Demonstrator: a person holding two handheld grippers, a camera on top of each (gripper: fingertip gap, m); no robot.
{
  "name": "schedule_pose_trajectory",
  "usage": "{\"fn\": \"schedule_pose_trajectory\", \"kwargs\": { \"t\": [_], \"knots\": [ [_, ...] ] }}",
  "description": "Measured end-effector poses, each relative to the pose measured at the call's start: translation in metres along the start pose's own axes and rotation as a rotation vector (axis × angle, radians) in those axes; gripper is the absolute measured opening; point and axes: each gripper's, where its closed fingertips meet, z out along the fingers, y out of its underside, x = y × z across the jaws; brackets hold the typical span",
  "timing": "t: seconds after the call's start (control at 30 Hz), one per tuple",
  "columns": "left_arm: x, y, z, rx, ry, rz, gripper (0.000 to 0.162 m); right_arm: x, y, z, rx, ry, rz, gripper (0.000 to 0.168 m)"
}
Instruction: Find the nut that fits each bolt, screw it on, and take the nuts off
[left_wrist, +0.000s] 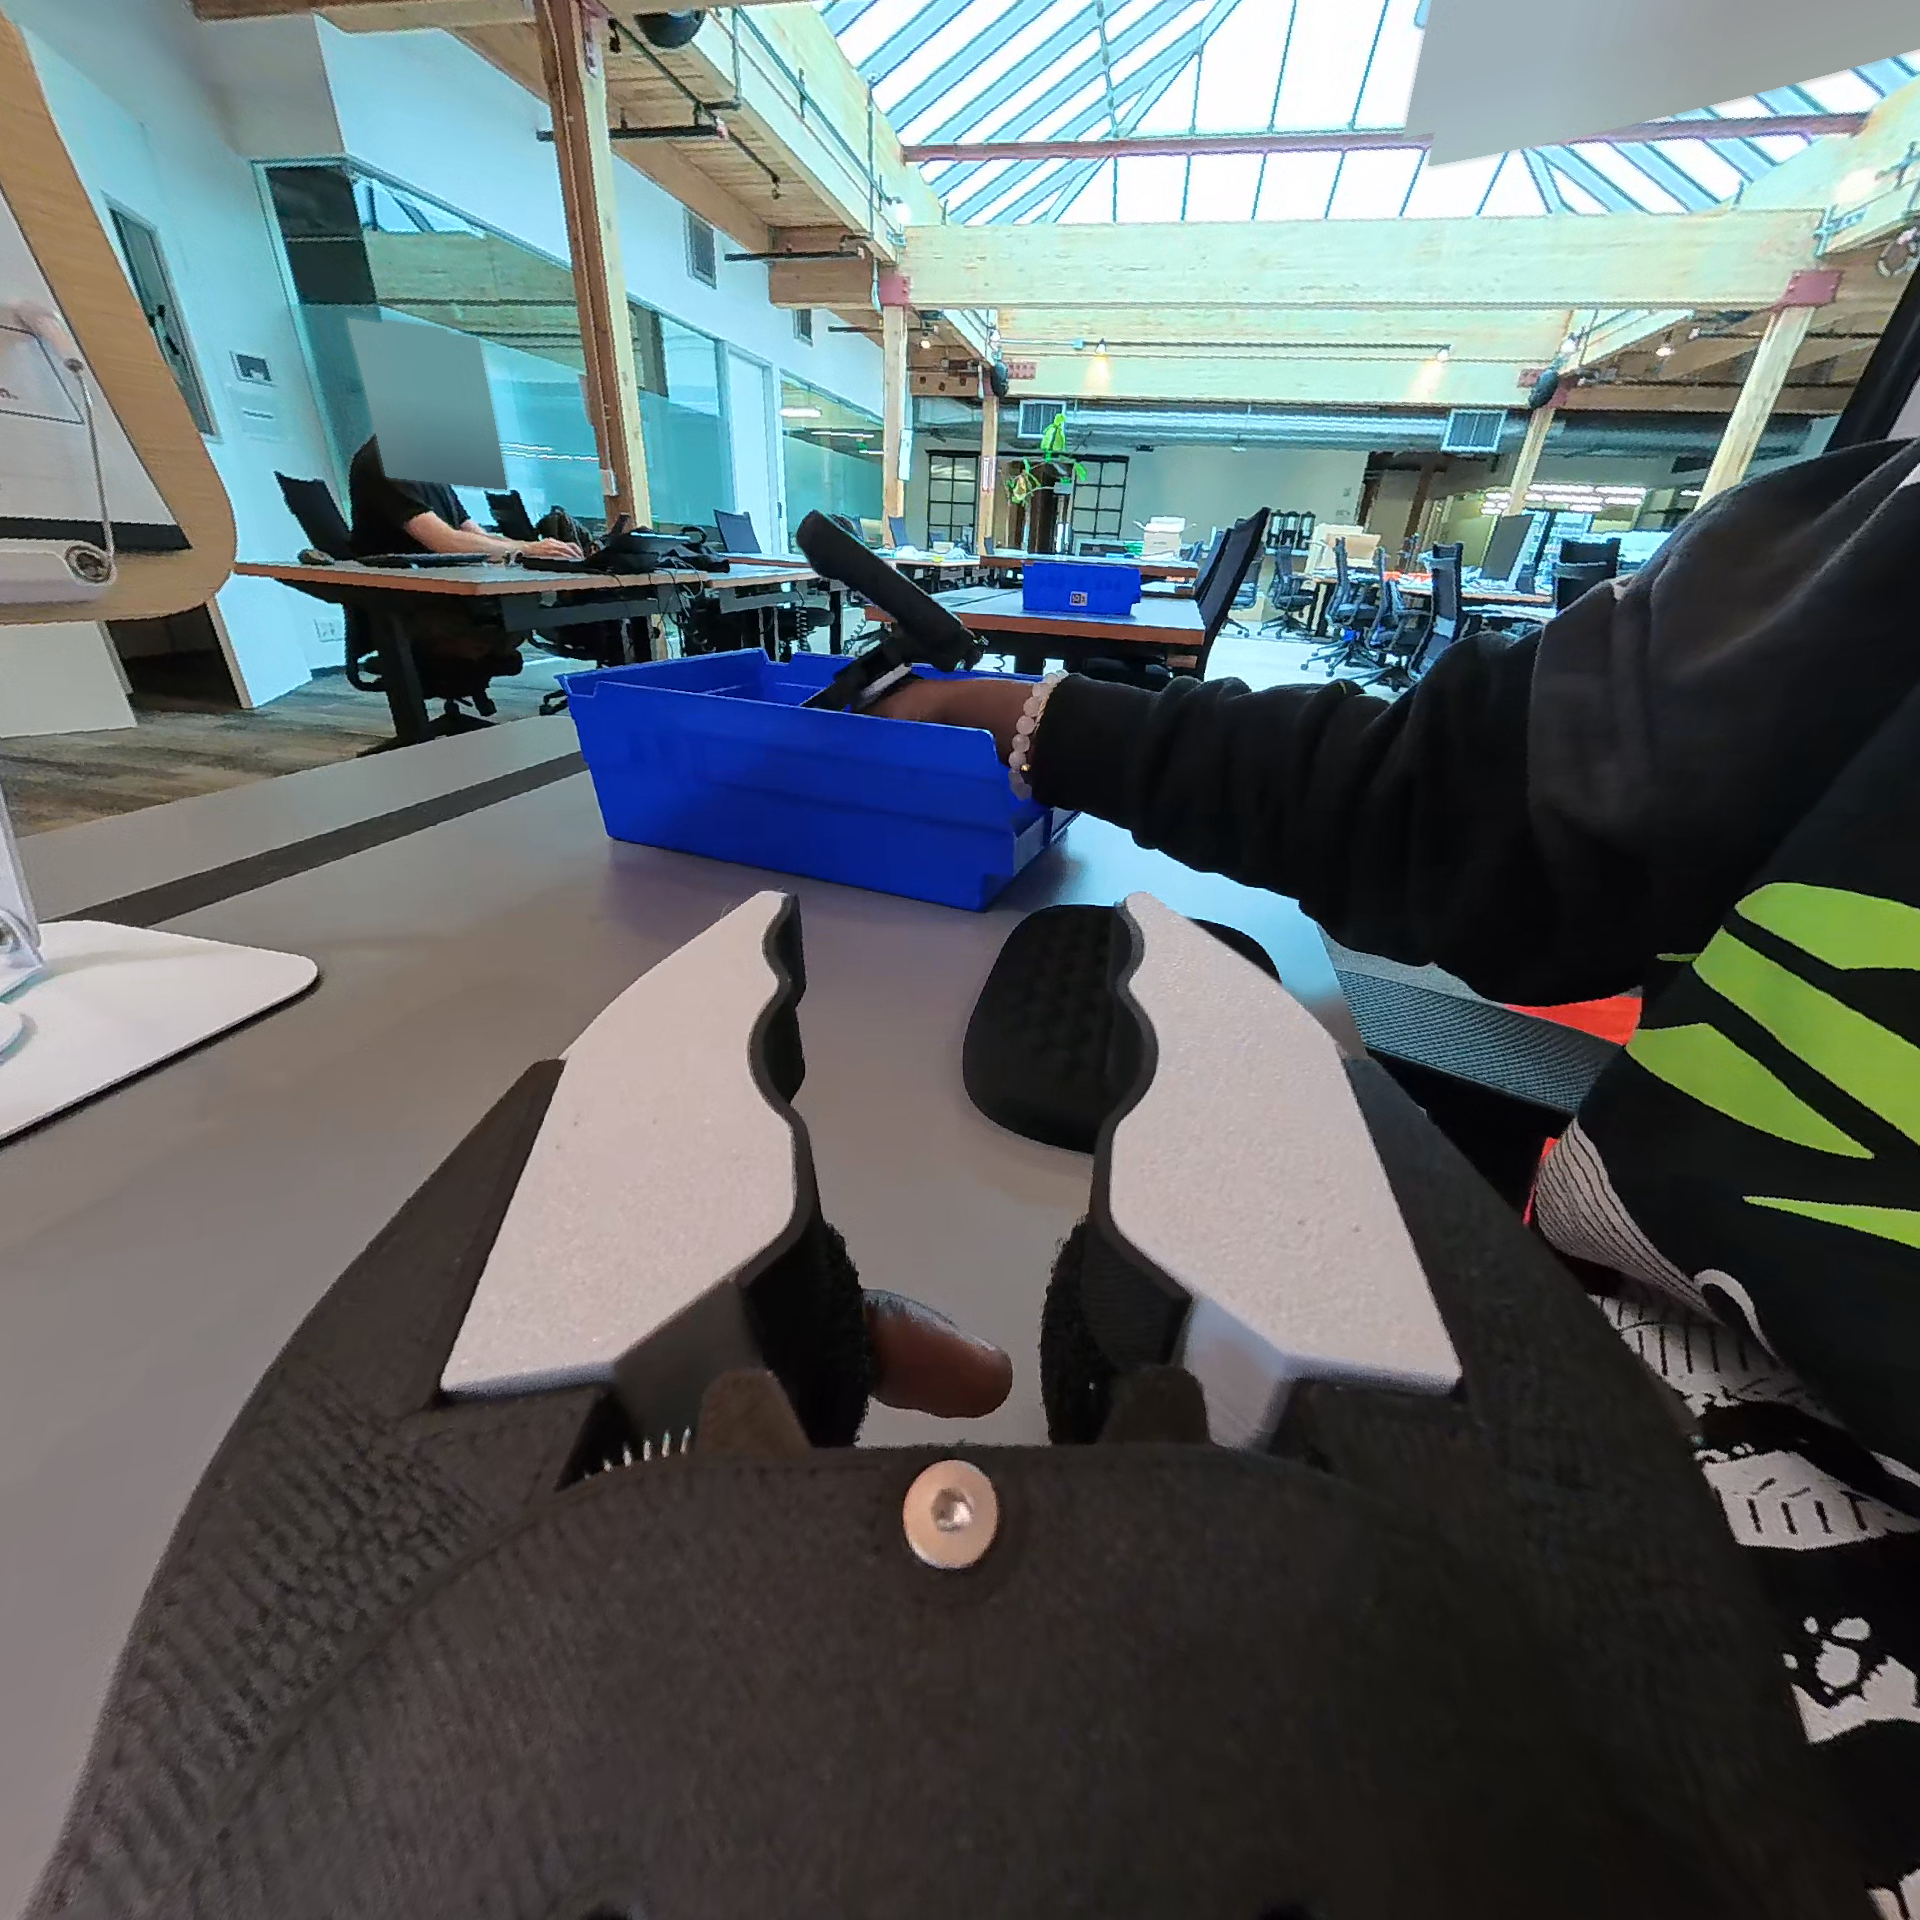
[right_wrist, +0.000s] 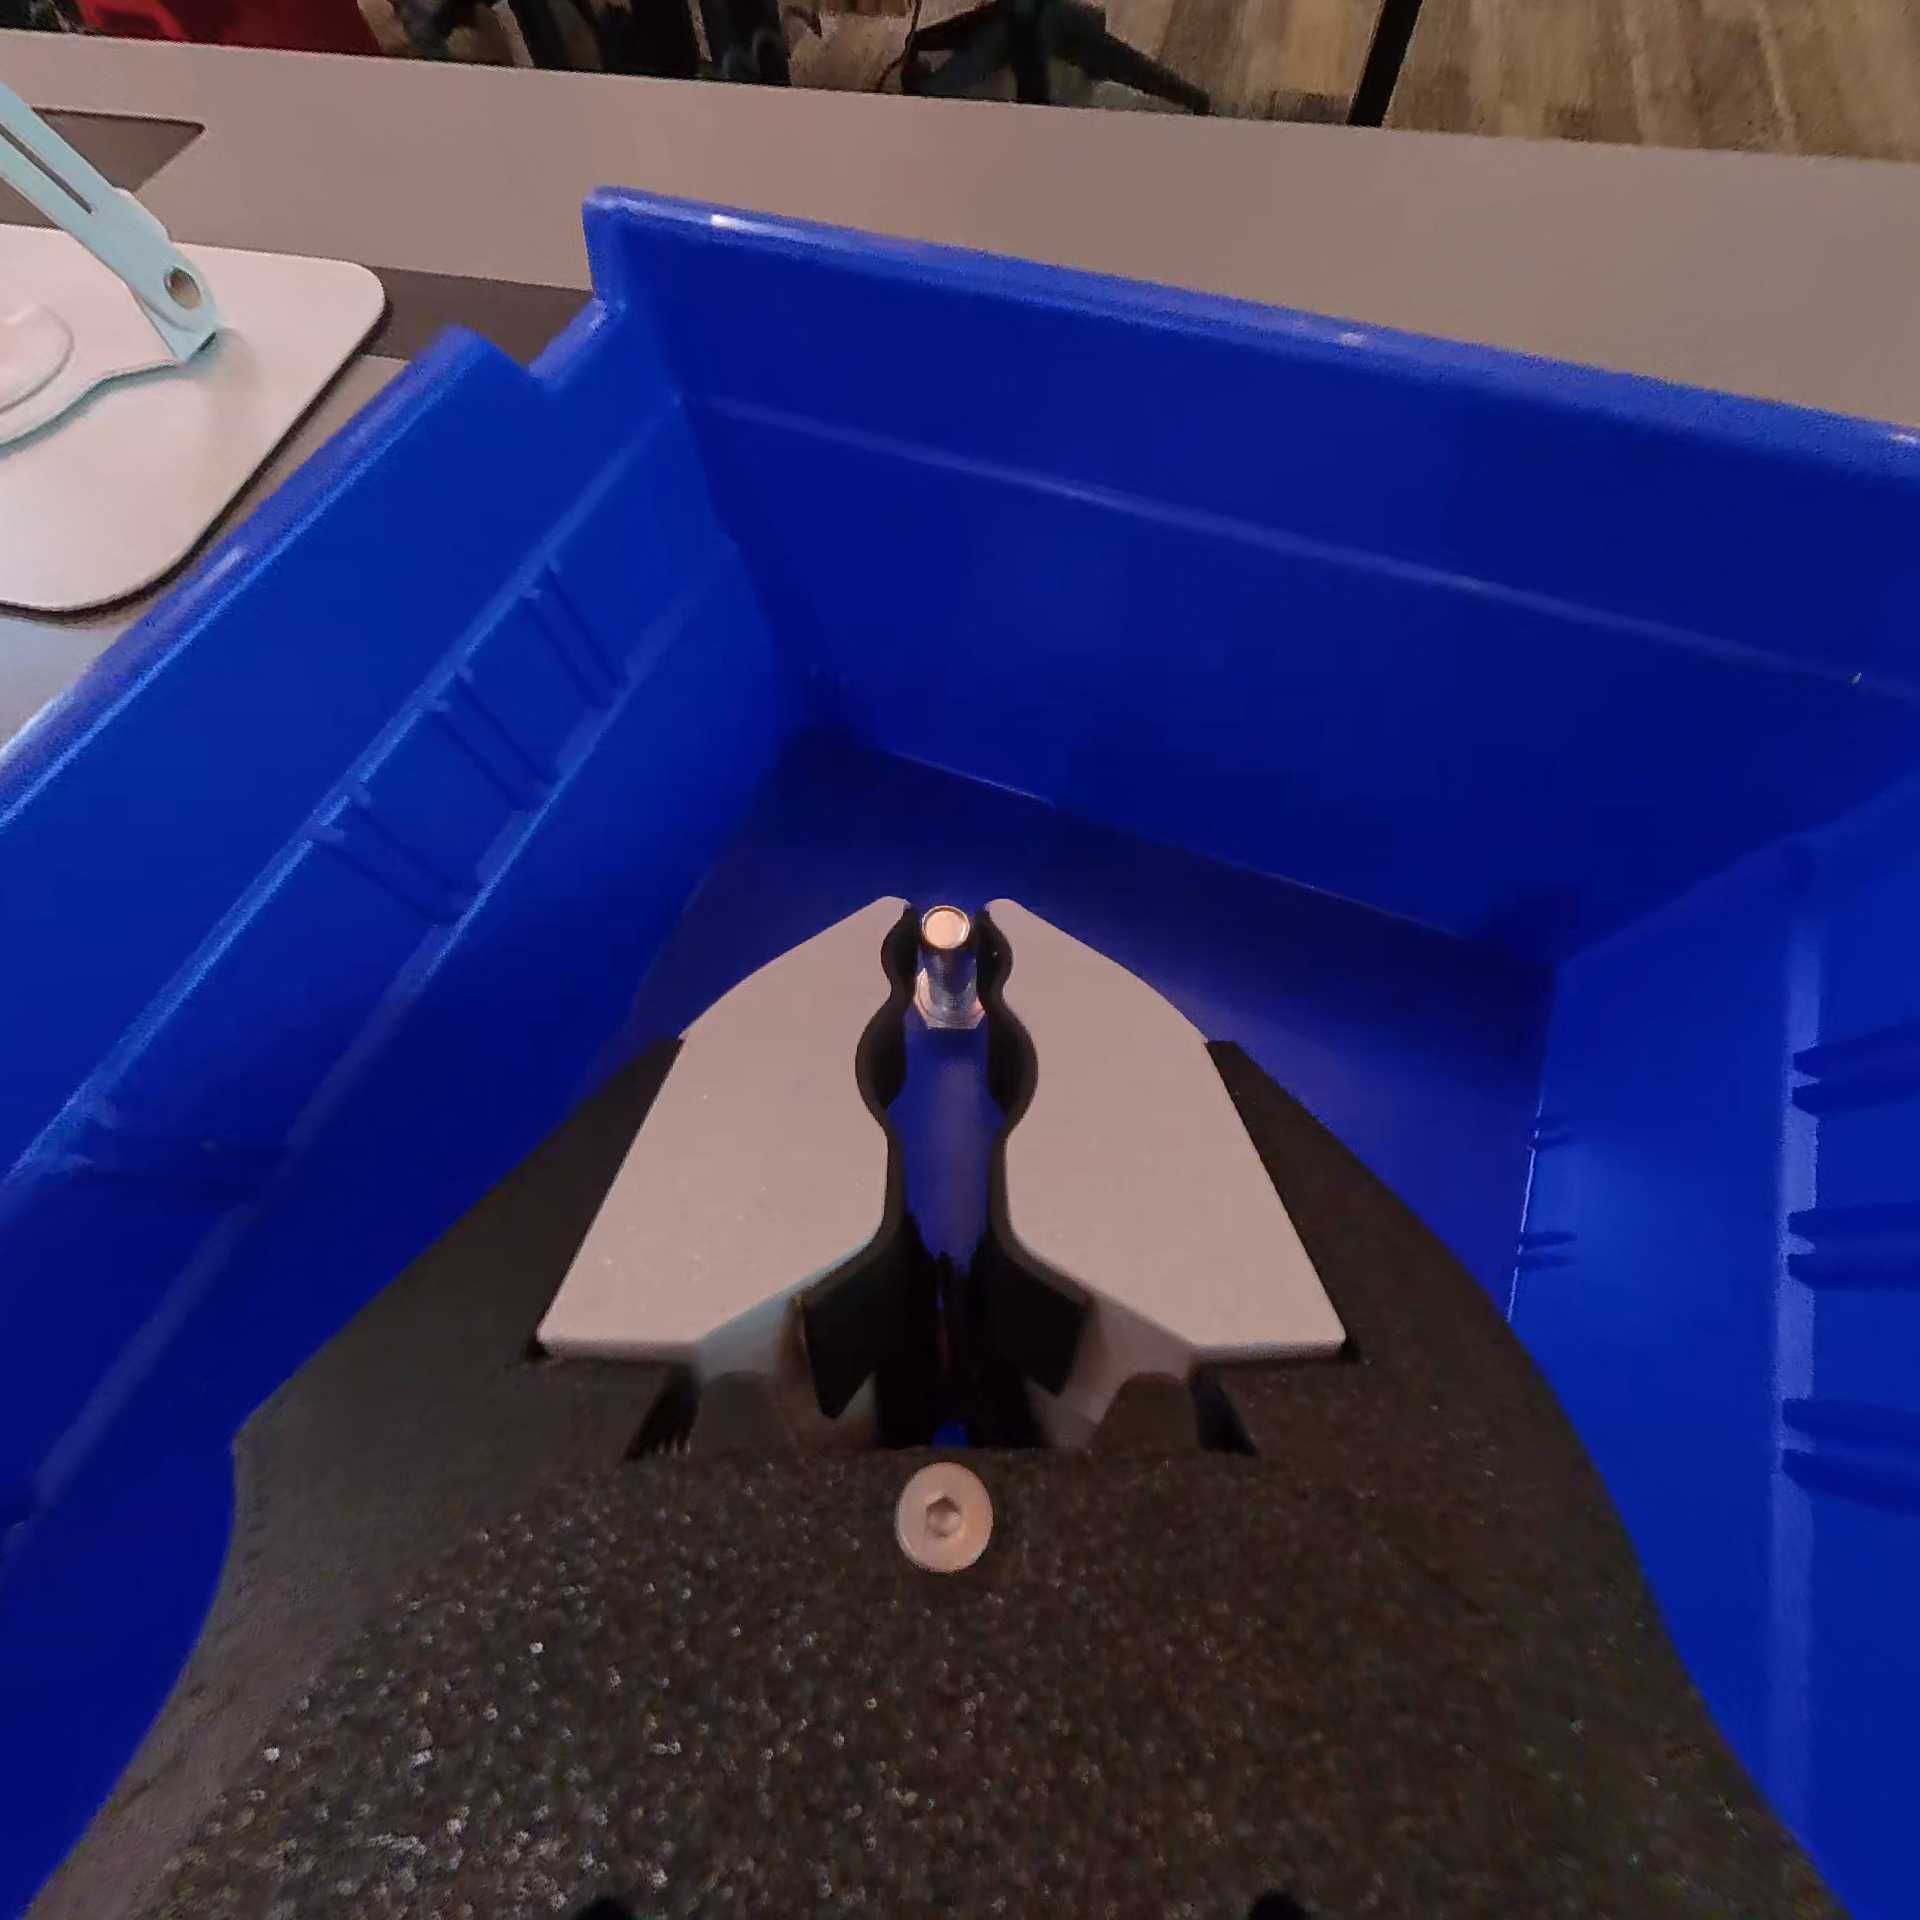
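Bolt (right_wrist: 943, 961) shiny, cylindrical, pinched in right gripper (right_wrist: 945, 925).

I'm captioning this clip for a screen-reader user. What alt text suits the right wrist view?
The right gripper, reaching down inside a blue plastic bin, has its jaws shut on a small silver bolt that stands upright between the tips. Beyond the bin lie a grey desk and the pale base of a stand at upper left.

Grey table (left_wrist: 436, 997), blue bin (left_wrist: 790, 790), black pad (left_wrist: 1049, 1029)
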Motion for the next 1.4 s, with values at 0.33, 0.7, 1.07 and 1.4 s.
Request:
{"fn": "schedule_pose_trajectory", "kwargs": {
  "t": [0.33, 0.7, 1.07, 1.4],
  "knots": [
    [-0.001, -0.004, -0.003, -0.018, -0.013, 0.009, 0.056, -0.029, -0.065, -0.064, 0.281, 0.1, -0.054, 0.048],
    [-0.1, -0.08, -0.122, -0.282, -0.511, 0.047, 0.056, -0.175, -0.074, -0.185, 0.558, -0.04, -0.316, 0.054],
    [-0.29, -0.02, -0.29, -0.994, -0.985, -0.301, 0.042, -0.202, -0.059, -0.212, 0.583, -0.056, -0.414, 0.052],
    [-0.325, 0.039, -0.318, -1.276, -1.014, -0.417, 0.04, -0.195, -0.064, -0.227, 0.62, -0.018, -0.42, 0.05]
  ]
}}
